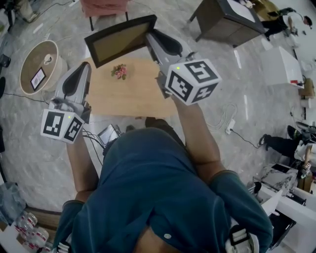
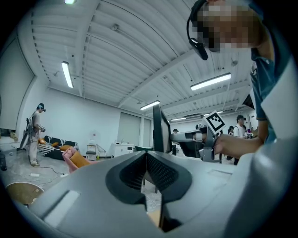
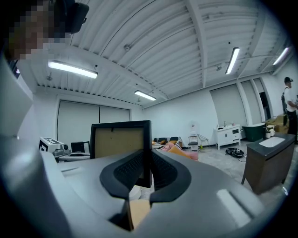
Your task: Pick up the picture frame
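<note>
The picture frame [image 1: 118, 42] is black with a brown board in it, and it is held tilted in the air over the far edge of a wooden table [image 1: 133, 96]. My right gripper [image 1: 151, 35] is shut on the frame's right edge. In the right gripper view the frame [image 3: 118, 142] stands upright, its right border pinched between the jaws of my right gripper [image 3: 150, 160]. My left gripper [image 1: 85, 67] hovers over the table's left end, shut with nothing in it. In the left gripper view the frame [image 2: 157, 128] shows edge-on beyond my left gripper [image 2: 147, 157].
A small pink flower piece [image 1: 119, 71] lies on the table. A round wooden stand [image 1: 38, 64] sits on the floor at the left, a dark cabinet [image 1: 228, 21] at the upper right, a pink chair [image 1: 103, 7] behind the table. Cables run across the floor.
</note>
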The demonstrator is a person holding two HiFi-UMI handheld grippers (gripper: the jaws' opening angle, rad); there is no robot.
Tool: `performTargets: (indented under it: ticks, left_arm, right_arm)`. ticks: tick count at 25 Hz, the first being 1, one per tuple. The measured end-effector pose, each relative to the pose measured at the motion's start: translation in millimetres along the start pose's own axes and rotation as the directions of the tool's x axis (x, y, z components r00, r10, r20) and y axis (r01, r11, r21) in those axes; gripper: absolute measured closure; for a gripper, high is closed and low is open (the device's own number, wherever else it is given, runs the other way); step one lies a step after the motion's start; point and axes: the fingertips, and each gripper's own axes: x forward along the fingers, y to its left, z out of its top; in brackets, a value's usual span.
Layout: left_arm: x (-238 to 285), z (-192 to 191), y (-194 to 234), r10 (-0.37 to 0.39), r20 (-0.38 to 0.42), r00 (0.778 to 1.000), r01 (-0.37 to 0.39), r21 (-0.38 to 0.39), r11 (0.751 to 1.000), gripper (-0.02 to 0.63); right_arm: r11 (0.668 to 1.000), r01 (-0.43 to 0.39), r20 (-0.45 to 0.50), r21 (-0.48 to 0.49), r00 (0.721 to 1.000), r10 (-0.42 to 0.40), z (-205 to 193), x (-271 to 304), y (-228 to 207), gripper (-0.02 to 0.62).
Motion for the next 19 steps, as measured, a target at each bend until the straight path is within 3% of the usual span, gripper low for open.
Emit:
performTargets:
  ticks: [19]
  left_arm:
    - [-7.6,-1.9,-10.1,-0.044,0.005,0.999,0.044,0.002,0.999,0.604]
  right_arm:
    - [0.999,0.036,-0.011,0.000,0.999,-0.036,-11.4,-9.9,2.8,0.541]
